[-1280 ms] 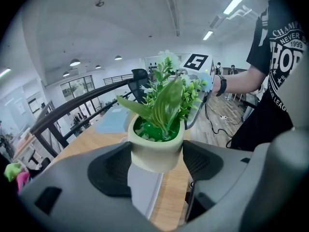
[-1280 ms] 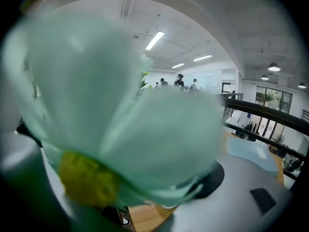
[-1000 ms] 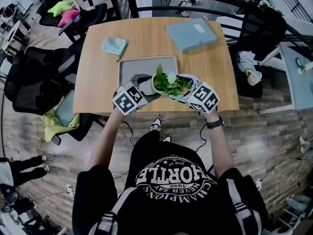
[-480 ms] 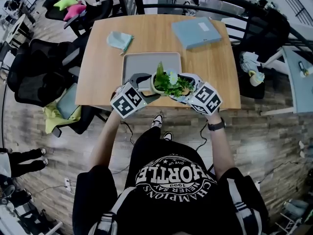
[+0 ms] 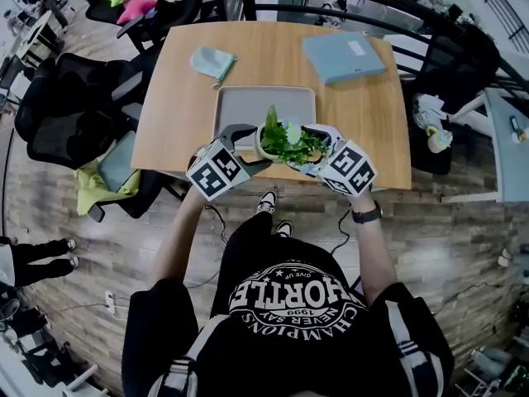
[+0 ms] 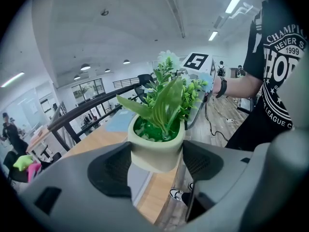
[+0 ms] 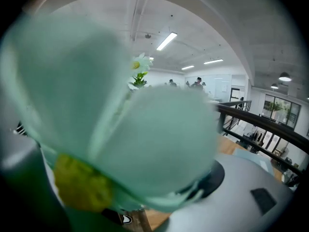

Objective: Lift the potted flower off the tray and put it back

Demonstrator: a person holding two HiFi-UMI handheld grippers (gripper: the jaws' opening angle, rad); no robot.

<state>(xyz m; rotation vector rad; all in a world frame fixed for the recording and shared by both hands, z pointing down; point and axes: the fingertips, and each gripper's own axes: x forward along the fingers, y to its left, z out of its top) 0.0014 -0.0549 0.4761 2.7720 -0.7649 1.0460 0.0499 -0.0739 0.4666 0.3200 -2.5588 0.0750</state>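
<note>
A light wooden counter [image 5: 173, 114] fills the far half of the head view. On its far right part lies a flat pale-blue rectangular box [image 5: 343, 56]. A grey rectangular tray [image 5: 248, 106] sits at the middle of the counter and reaches towards its near edge. A small teal cloth [image 5: 212, 61] lies just beyond the tray's far left corner.

The potted flower [image 5: 285, 143], a cream pot with green leaves and white blossoms, is off the tray. It hangs in the air over the tray's near end and the counter's near edge.

The left claw [image 5: 245, 145] comes in from the left. The left gripper view shows its dark pads [image 6: 110, 170] pressed on either side of the cream pot [image 6: 157, 149], clamped on it.

The right claw [image 5: 316, 150] sits at the plant's right side among the foliage. In the right gripper view blurred pale-green petals fill nearly everything and only one dark pad [image 7: 215, 177] shows, so I cannot tell whether it grips.
</note>
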